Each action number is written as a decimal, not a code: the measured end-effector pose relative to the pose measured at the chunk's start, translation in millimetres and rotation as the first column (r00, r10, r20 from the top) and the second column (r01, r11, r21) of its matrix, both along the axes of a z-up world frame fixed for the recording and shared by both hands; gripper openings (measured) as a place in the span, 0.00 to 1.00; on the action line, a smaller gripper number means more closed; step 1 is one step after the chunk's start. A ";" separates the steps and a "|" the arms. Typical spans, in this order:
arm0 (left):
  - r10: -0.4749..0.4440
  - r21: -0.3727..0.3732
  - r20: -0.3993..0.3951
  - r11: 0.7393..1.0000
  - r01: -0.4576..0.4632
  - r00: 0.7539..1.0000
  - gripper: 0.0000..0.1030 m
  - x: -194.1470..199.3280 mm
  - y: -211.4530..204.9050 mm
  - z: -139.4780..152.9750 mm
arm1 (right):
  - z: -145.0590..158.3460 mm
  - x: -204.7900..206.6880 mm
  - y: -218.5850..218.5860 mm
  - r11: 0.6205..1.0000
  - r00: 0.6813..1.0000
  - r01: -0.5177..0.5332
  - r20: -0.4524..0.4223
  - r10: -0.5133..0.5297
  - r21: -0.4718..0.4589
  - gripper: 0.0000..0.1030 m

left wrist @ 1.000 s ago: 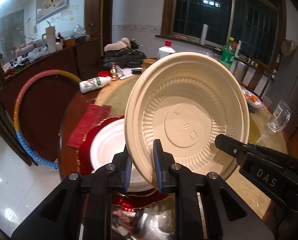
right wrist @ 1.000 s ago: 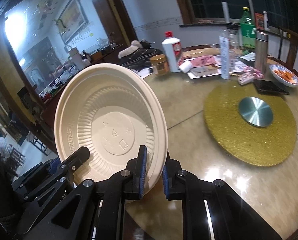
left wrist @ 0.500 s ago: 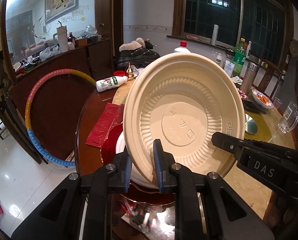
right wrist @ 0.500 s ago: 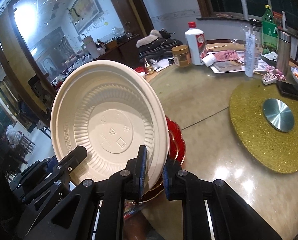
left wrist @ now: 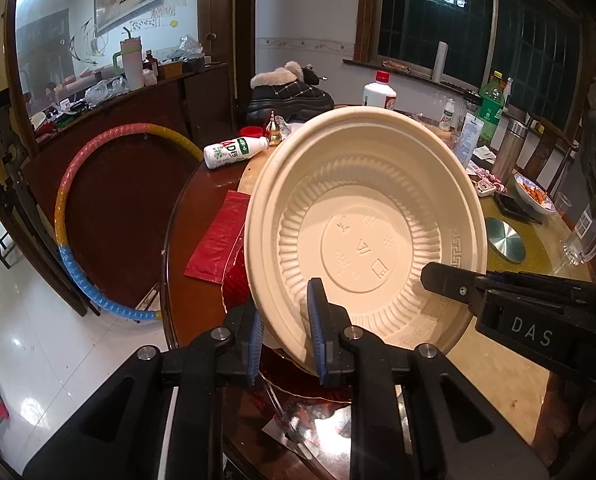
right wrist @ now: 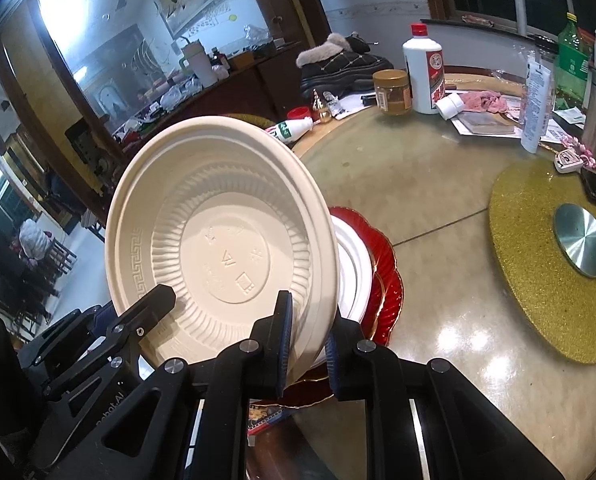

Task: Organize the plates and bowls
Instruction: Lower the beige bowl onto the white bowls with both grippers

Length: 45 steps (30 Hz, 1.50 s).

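Left gripper [left wrist: 285, 334] pinches the near rim of the beige bowl [left wrist: 362, 232]; right gripper [right wrist: 306, 344] clamps the same bowl's rim on the opposite side. I see both pairs of blue pads pressed on it. Bowl is tilted steeply, inside facing both cameras, held over a white plate [right wrist: 354, 268] stacked on 1 red plate [right wrist: 390, 280] near the table [right wrist: 418, 184] edge.

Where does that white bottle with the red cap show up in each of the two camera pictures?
Left wrist view: the white bottle with the red cap stands at the top, just right of centre, behind the rim of the beige bowl.
Right wrist view: the same bottle stands upper right of centre, beside a jar with a gold lid.
Shared landmark: the fur-trimmed dark boots sit just left of the bottle in both views.
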<state>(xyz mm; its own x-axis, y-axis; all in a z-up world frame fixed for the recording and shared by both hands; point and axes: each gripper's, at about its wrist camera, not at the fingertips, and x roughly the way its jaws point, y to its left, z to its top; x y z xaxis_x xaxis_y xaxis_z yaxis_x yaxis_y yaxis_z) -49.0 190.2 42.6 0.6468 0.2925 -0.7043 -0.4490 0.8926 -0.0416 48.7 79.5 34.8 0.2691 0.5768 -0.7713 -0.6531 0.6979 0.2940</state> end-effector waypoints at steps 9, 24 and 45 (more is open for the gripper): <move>-0.006 -0.032 -0.015 0.999 0.005 1.000 0.18 -1.3 7.0 -0.5 | -0.5 -3.2 9.0 0.999 1.000 -0.021 0.001 0.021 -0.046 0.15; -0.042 -0.093 -0.064 0.995 0.036 0.997 0.18 5.0 16.2 -8.2 | -3.0 -2.0 16.7 0.991 0.998 -0.054 -0.024 0.052 -0.120 0.16; -0.046 -0.131 -0.096 0.991 0.033 0.994 0.18 8.7 23.5 -15.9 | -13.1 6.5 29.5 0.978 0.996 -0.081 -0.063 0.070 -0.194 0.17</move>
